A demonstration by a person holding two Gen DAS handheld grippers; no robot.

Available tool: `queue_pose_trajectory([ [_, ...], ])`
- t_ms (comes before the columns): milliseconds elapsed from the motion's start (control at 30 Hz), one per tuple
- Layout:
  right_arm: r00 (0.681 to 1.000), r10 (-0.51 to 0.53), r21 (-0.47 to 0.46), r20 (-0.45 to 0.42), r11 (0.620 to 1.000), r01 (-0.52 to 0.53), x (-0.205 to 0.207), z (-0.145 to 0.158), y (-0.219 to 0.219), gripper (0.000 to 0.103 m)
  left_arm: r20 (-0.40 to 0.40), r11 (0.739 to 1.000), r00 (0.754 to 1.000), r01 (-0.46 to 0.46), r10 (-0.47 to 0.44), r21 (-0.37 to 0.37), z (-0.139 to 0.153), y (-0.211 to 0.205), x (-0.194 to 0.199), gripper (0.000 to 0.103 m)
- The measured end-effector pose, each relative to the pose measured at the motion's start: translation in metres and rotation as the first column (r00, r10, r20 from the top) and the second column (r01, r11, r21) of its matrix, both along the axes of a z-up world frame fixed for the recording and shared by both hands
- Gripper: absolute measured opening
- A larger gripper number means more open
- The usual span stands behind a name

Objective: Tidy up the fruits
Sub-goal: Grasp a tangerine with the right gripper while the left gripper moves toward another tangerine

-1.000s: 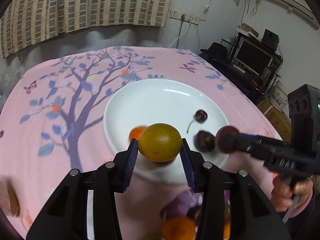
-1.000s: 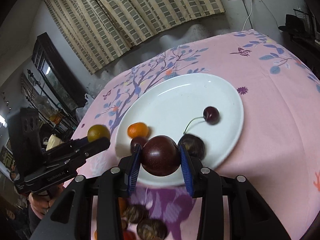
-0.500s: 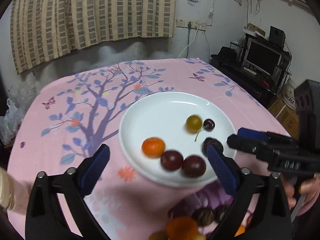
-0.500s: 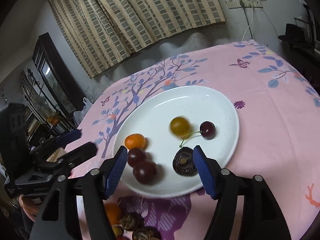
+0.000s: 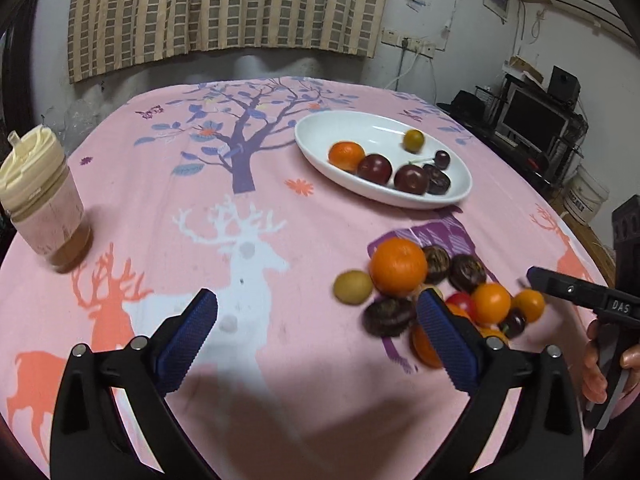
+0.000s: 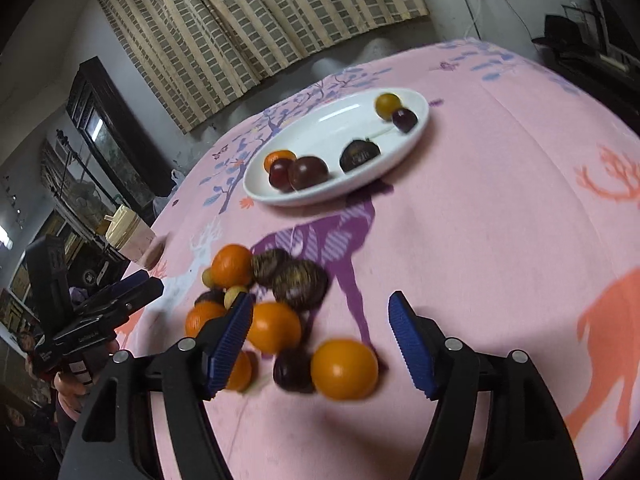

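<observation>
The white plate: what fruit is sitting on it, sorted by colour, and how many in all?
On the white plate:
orange fruit: 1
yellow-green fruit: 1
dark red plums: 2
cherry: 1
dark wrinkled fruit: 1
Total: 6

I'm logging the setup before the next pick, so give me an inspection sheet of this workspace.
Surface: pink tree-and-deer print tablecloth.
Job's things: oval white plate holding six fruits; loose fruit pile on the cloth nearer the grippers.
Clutter: lidded cream-capped jar.
Grippers: left gripper open, empty; right gripper open, empty, jaws have just been opening.
Cables: wall socket cords.
Surroundings: striped curtain, monitor shelf.
</observation>
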State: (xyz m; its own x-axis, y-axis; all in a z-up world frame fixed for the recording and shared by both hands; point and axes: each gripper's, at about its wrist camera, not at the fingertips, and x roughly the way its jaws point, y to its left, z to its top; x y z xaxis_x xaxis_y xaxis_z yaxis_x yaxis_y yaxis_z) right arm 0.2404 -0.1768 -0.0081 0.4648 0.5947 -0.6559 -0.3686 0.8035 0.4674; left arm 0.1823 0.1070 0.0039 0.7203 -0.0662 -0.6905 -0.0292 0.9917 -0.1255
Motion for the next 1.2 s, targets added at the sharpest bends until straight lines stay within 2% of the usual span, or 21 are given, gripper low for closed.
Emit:
queue_pose_trajectory([
  [67, 0.996, 0.003, 0.026, -0.086, 1.000, -0.001, -0.001, -0.012, -0.003, 0.071, 0.001, 1.000, 1.000, 0.012, -0.012, -0.010, -0.002, 0.000, -0.007, 0.098],
  [100, 0.995, -0.003, 0.036, -0.096, 0.999, 0.006, -0.001, -0.012, -0.005, 0.071, 0.007, 1.000, 1.000, 0.015, -0.015, -0.011, -0.001, 0.000, -0.009, 0.098],
  [200, 0.998, -0.025, 0.027, -0.062, 0.999, 0.027, -0.003, -0.009, -0.009, 0.070, 0.019, 1.000, 1.000, 0.023, -0.022, -0.021, -0.001, 0.000, -0.015, 0.098],
  [267, 0.995, -0.019, 0.012, -0.093, 1.000, 0.020, -0.001, -0.015, -0.005, 0.058, 0.019, 0.999, 0.999, 0.027, -0.027, -0.034, 0.000, 0.000, -0.015, 0.098],
  [400, 0.996, -0.020, -0.043, -0.083, 0.999, 0.016, -0.003, -0.015, 0.000, 0.054, 0.007, 0.999, 1.000, 0.029, -0.029, -0.042, -0.002, 0.000, -0.014, 0.098],
  [567, 0.995, -0.037, -0.051, -0.087, 0.998, 0.032, -0.004, -0.015, -0.004, 0.044, -0.003, 0.999, 0.999, 0.040, -0.040, -0.031, -0.004, -0.003, -0.012, 0.098],
  [733, 0.997, -0.034, -0.091, -0.074, 0.995, 0.027, -0.008, -0.013, -0.001, 0.041, -0.021, 0.998, 0.998, 0.063, -0.063, -0.007, -0.008, -0.011, -0.010, 0.098],
  [867, 0.998, -0.025, -0.116, -0.065, 0.993, 0.017, -0.011, -0.012, 0.002, 0.039, -0.027, 0.994, 0.993, 0.112, -0.112, -0.002, -0.010, -0.020, -0.010, 0.098],
  [900, 0.998, -0.019, -0.108, -0.067, 0.994, 0.011, -0.011, -0.012, 0.003, 0.036, -0.027, 0.991, 0.991, 0.131, -0.131, -0.008, -0.010, -0.023, -0.011, 0.098],
  [1000, 0.997, -0.013, -0.081, -0.076, 0.997, 0.007, -0.010, -0.013, 0.002, 0.035, -0.024, 0.977, 0.977, 0.211, -0.212, -0.036, -0.010, -0.034, -0.012, 0.098],
  [1033, 0.997, -0.015, -0.064, -0.080, 0.998, 0.010, -0.010, -0.014, 0.000, 0.035, -0.024, 0.970, 0.970, 0.241, -0.242, -0.038, -0.010, -0.039, -0.012, 0.093],
  [1067, 0.997, -0.014, -0.048, -0.081, 0.999, 0.010, -0.009, -0.014, -0.001, 0.035, -0.027, 0.963, 0.964, 0.265, -0.266, -0.039, -0.011, -0.044, -0.012, 0.081],
  [1200, 0.997, -0.011, -0.027, -0.078, 1.000, 0.009, -0.009, -0.013, -0.002, 0.035, -0.076, 0.947, 0.946, 0.310, -0.316, -0.086, -0.019, -0.056, -0.003, 0.061],
])
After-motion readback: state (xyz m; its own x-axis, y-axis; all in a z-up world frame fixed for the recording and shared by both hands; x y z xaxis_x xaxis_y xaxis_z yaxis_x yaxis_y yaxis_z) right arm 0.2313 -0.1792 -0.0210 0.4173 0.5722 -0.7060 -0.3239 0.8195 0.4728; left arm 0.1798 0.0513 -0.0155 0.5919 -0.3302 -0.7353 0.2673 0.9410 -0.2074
